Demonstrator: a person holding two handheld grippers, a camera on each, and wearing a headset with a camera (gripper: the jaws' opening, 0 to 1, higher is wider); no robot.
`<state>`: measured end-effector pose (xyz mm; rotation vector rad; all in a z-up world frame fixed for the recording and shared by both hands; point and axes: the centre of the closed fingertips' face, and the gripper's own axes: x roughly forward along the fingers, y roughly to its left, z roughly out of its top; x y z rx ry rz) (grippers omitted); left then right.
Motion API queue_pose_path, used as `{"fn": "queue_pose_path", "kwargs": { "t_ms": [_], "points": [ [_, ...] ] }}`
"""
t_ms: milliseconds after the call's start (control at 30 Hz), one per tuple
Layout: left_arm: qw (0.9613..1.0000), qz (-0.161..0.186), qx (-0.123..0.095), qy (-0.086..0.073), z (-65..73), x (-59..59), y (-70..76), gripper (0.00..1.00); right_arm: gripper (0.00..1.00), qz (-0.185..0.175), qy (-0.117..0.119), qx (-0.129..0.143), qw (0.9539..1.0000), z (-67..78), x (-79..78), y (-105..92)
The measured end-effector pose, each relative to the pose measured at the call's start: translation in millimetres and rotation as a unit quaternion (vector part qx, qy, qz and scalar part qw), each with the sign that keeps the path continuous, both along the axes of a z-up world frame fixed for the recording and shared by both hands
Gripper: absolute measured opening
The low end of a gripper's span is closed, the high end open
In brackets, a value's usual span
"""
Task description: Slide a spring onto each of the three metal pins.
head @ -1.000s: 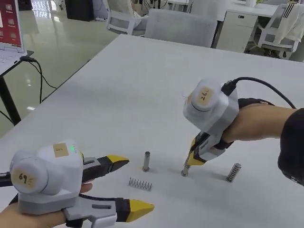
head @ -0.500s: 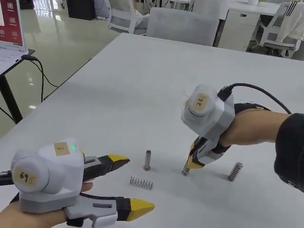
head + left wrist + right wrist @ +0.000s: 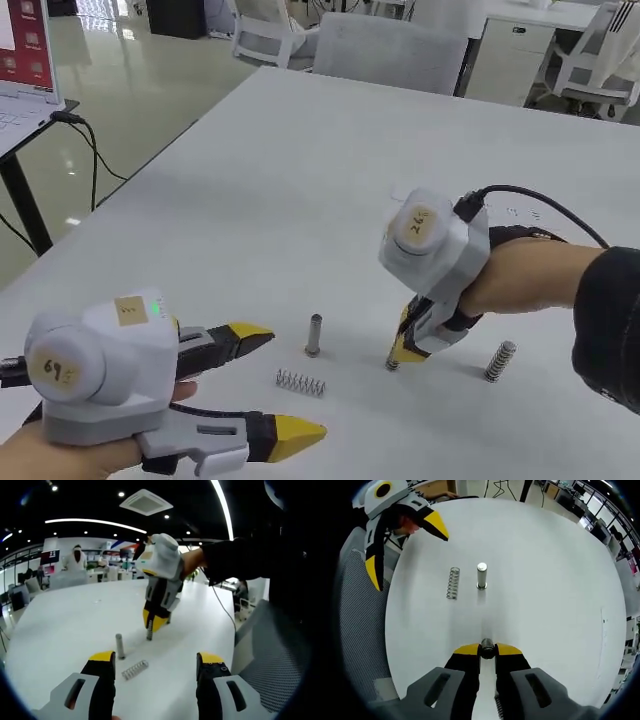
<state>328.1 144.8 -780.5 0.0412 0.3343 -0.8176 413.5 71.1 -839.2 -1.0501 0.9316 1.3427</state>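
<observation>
Your right gripper [image 3: 403, 352] has its jaws pinched together on a held spring [image 3: 487, 649], which stands upright on the table [image 3: 300, 180] a little to the right of the bare pin [image 3: 314, 335]. Your left gripper [image 3: 275, 385] hovers on your side of the bare pin, jaws wide apart with nothing between them.

The loose spring [image 3: 300, 382] lies flat just in front of the bare pin, on the side nearer you. Its long axis runs roughly left to right across the table, while the bare pin's axis is vertical. It sits straight ahead of the left gripper's open jaws, so that hand is plainly the nearer one. I judge the spring must be tipped upright before it can go down over the bare pin.

Further right of the bare pin, past the right gripper, the sprung pin [image 3: 499, 361] already wears its coil.

The right gripper view looks down onto the held spring's round end and hides what is beneath. The left gripper view shows a thin upright stem [image 3: 149, 632] under those tips reaching the table, but I cannot tell pin from coil there.
</observation>
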Motion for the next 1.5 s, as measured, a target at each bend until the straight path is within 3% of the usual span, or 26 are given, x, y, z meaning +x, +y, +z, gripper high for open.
{"fn": "queue_pose_path", "kwargs": {
  "t_ms": [300,667,1033,1500],
  "points": [
    [1.0,-0.001,0.0,0.0,-0.1,0.3,-0.1,0.61,0.09,0.002,0.001,0.001,1.0,-1.9,0.4,-0.9],
    [1.0,-0.002,0.0,0.0,-0.7,0.8,0.1,0.61,0.2,0.006,-0.005,0.006,1.0,-1.4,2.0,-1.3],
    [1.0,-0.005,0.002,0.0,-0.2,0.6,-1.6,0.61,0.22,0.01,-0.013,0.017,0.9997,6.3,2.1,3.3],
    [1.0,-0.007,0.004,-0.003,3.1,-1.5,-2.3,0.61,0.22,0.028,-0.02,0.036,0.9988,21.8,-9.3,20.7]
  ]
}}
